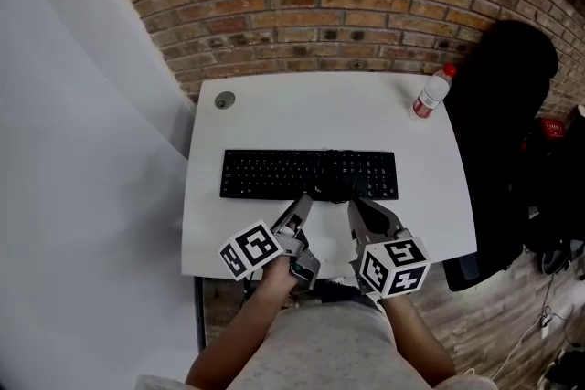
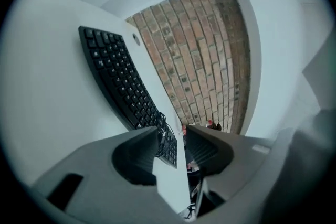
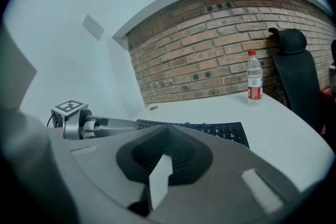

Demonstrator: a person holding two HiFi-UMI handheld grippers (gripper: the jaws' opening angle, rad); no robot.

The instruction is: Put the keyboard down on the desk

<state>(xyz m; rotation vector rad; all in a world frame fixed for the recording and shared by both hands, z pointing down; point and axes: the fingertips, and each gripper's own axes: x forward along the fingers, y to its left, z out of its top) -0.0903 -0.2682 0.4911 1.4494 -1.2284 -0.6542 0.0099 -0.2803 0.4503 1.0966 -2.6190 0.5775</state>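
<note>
Keyboard (image 1: 309,174), black and full-width, already lies flat on the white desk (image 1: 320,110) at the centre of the head view, its long side parallel to the desk's front edge. It looks like a light, stiff plastic slab with smooth edges. The sound places to take hold would be the two short ends or the bare rim, since pads set on the keys would only press them down. Its cable (image 1: 335,188) sits bunched at the middle of the near edge and could snag a jaw.

The left gripper (image 1: 303,202) hovers just in front of that edge, jaws partly apart with nothing between them. The right gripper (image 1: 355,207) is beside it, jaws closed together and empty.

Bare desk lies above the keyboard in the frame, broken only by a grommet hole (image 1: 225,100) at upper left and a water bottle (image 1: 432,92) near the upper-right corner, well apart from the keyboard. Only a narrow strip separates the keyboard from the front edge. A black chair (image 1: 503,105) stands close along the desk's right side.
</note>
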